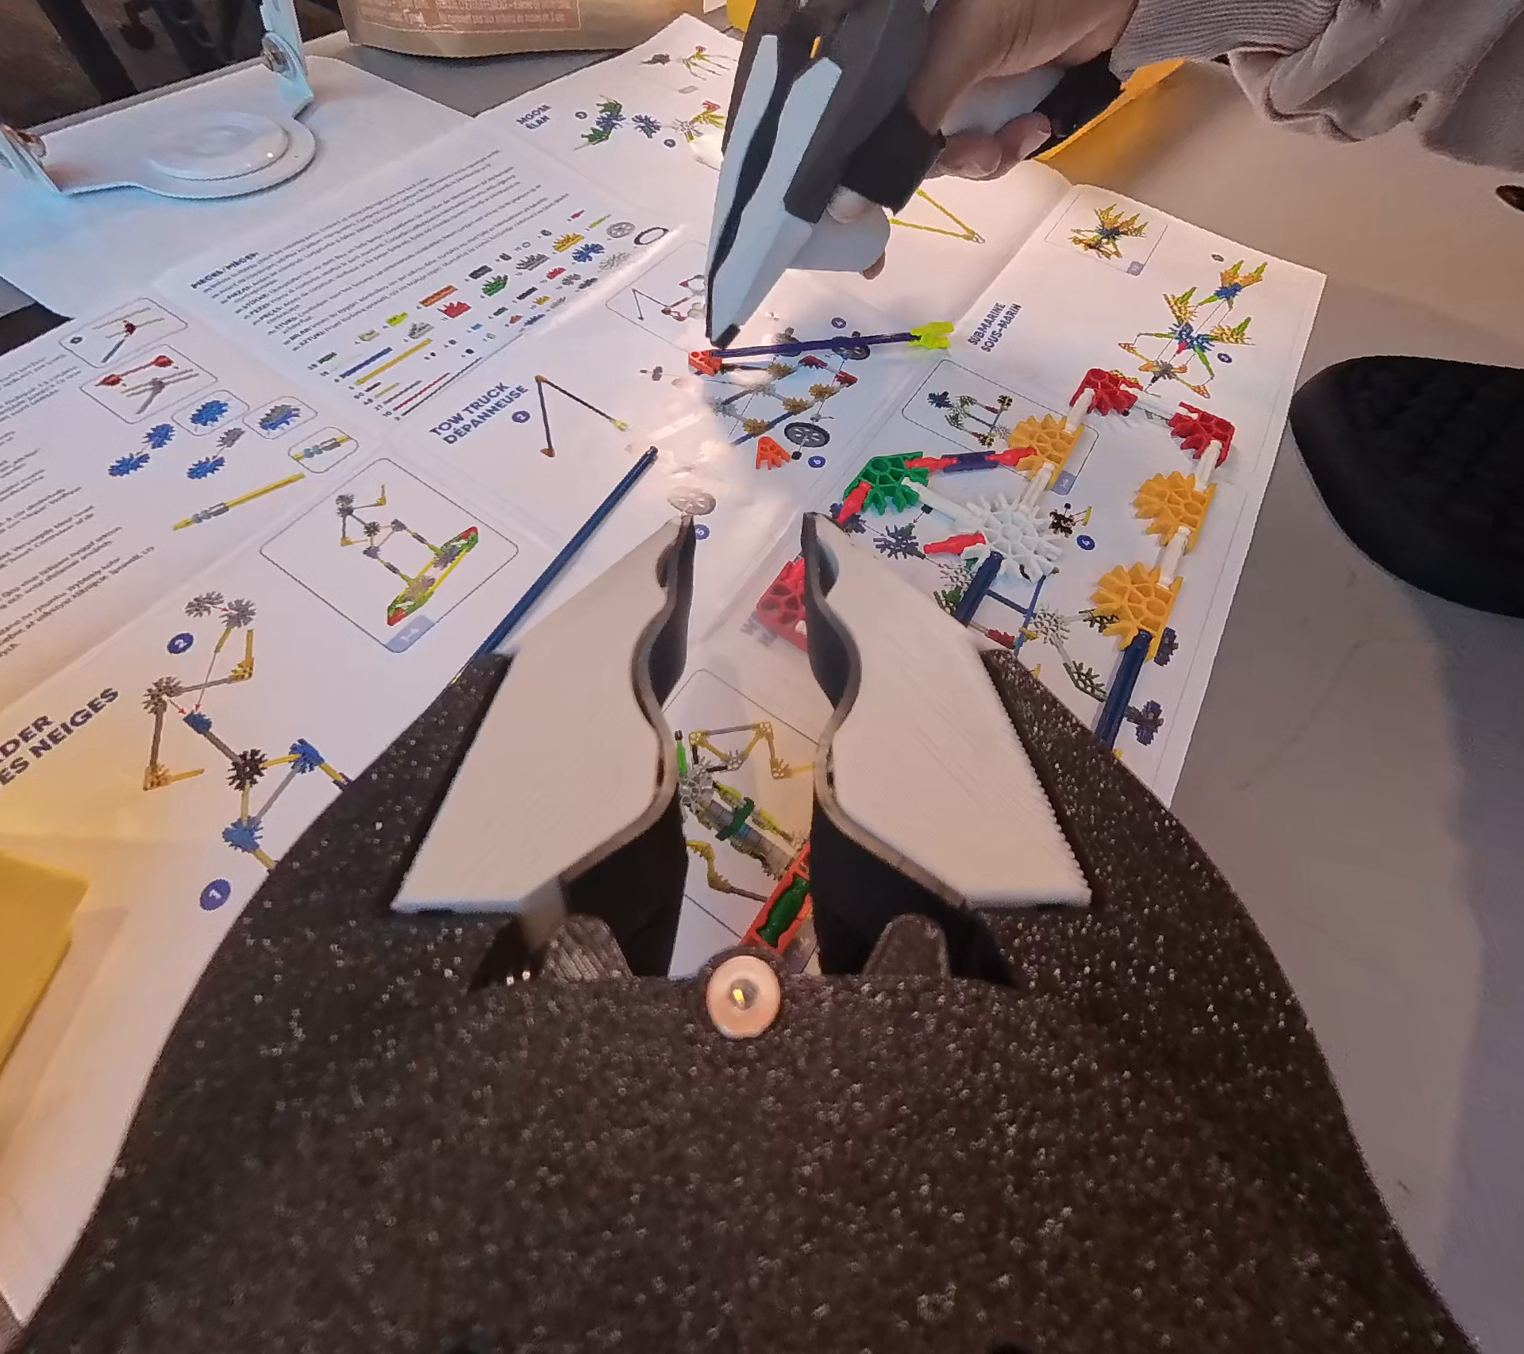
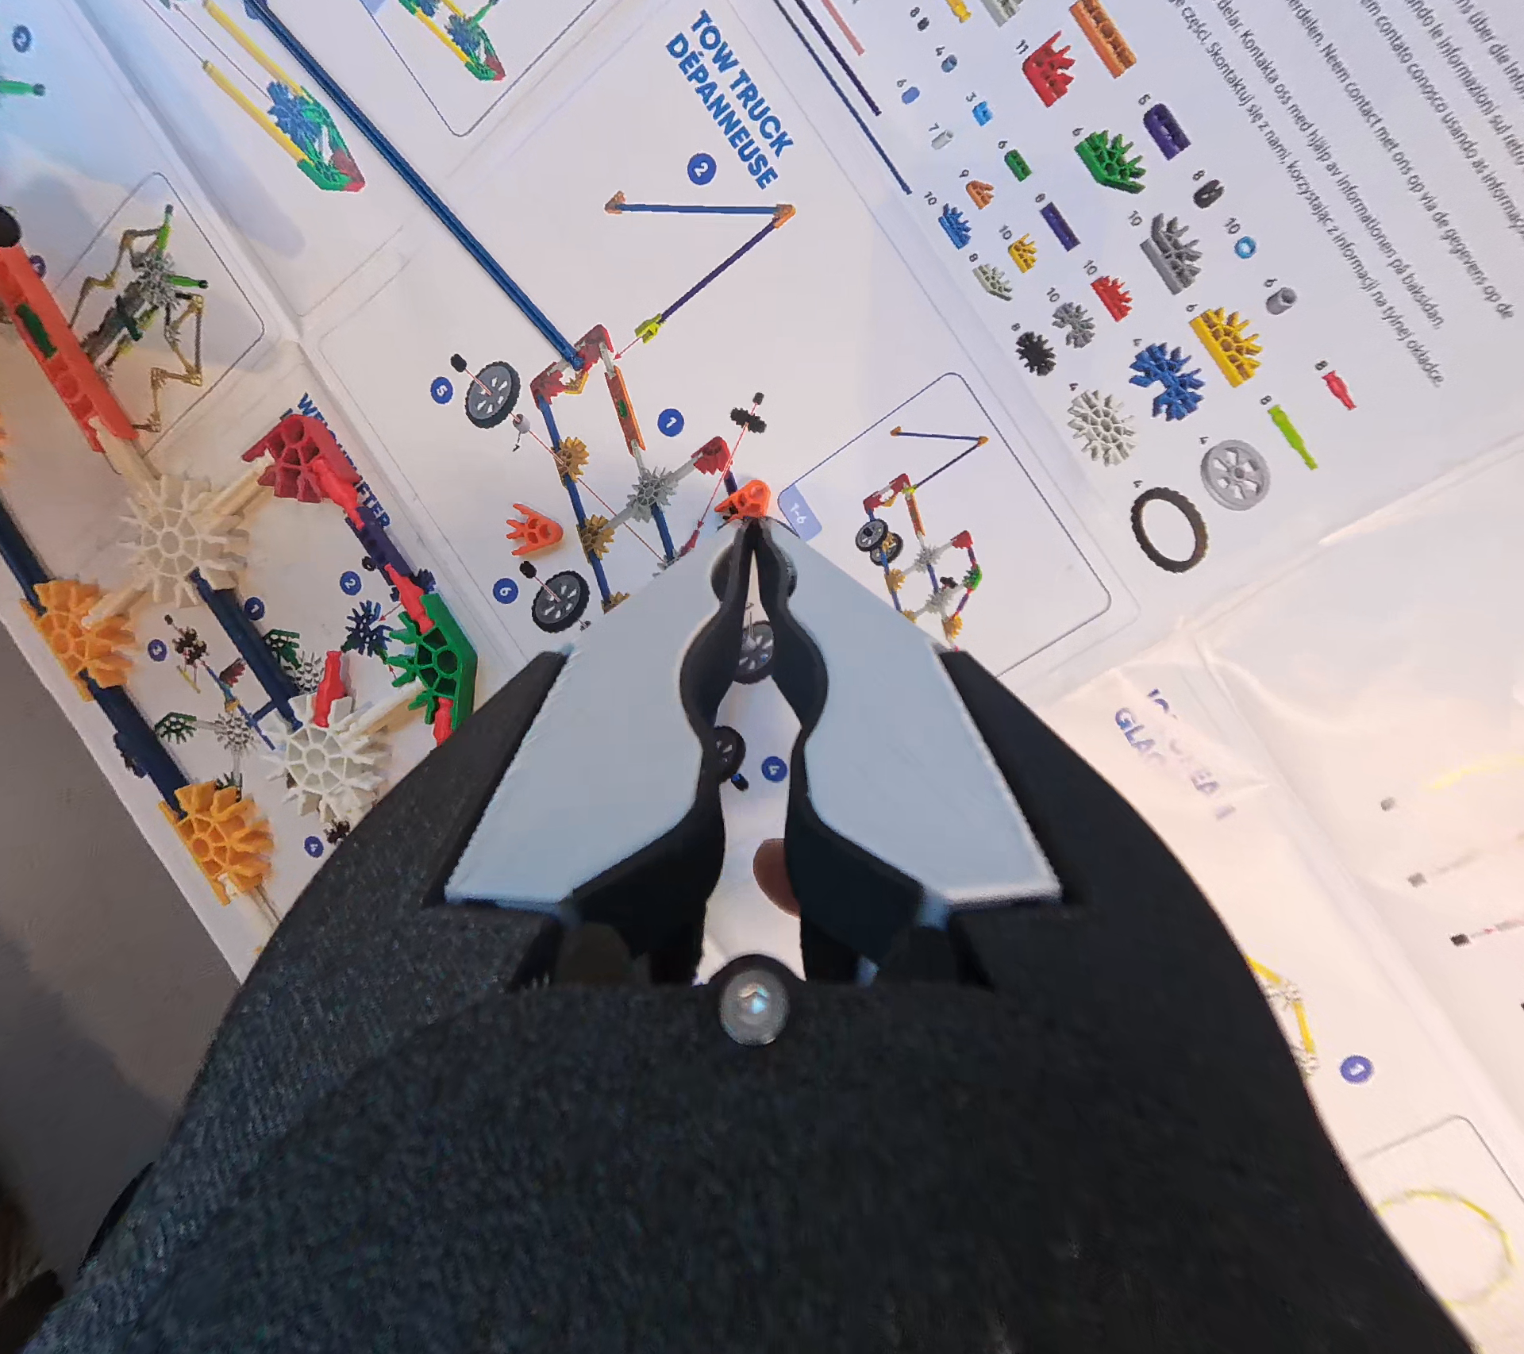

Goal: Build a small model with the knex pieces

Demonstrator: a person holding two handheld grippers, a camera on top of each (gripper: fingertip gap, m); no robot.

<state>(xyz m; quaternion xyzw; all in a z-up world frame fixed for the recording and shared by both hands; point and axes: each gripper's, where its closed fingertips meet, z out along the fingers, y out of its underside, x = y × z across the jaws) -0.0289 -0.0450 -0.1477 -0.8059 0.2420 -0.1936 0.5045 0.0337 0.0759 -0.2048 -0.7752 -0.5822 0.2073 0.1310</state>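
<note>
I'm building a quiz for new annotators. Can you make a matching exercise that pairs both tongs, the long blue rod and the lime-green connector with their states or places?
Things:
1. left tongs
2. right tongs
3. long blue rod
4. lime-green connector

States or places:
A. lying loose on the instruction sheet
B. shut on the orange connector
C. on the end of the dark rod, opposite the orange connector
D. open, empty

Pairs: 1-D, 2-B, 3-A, 4-C

A white tabletop point(image 1: 1286, 943) under bright light, with a white stand base point(image 1: 190, 135) at its far edge.
</note>
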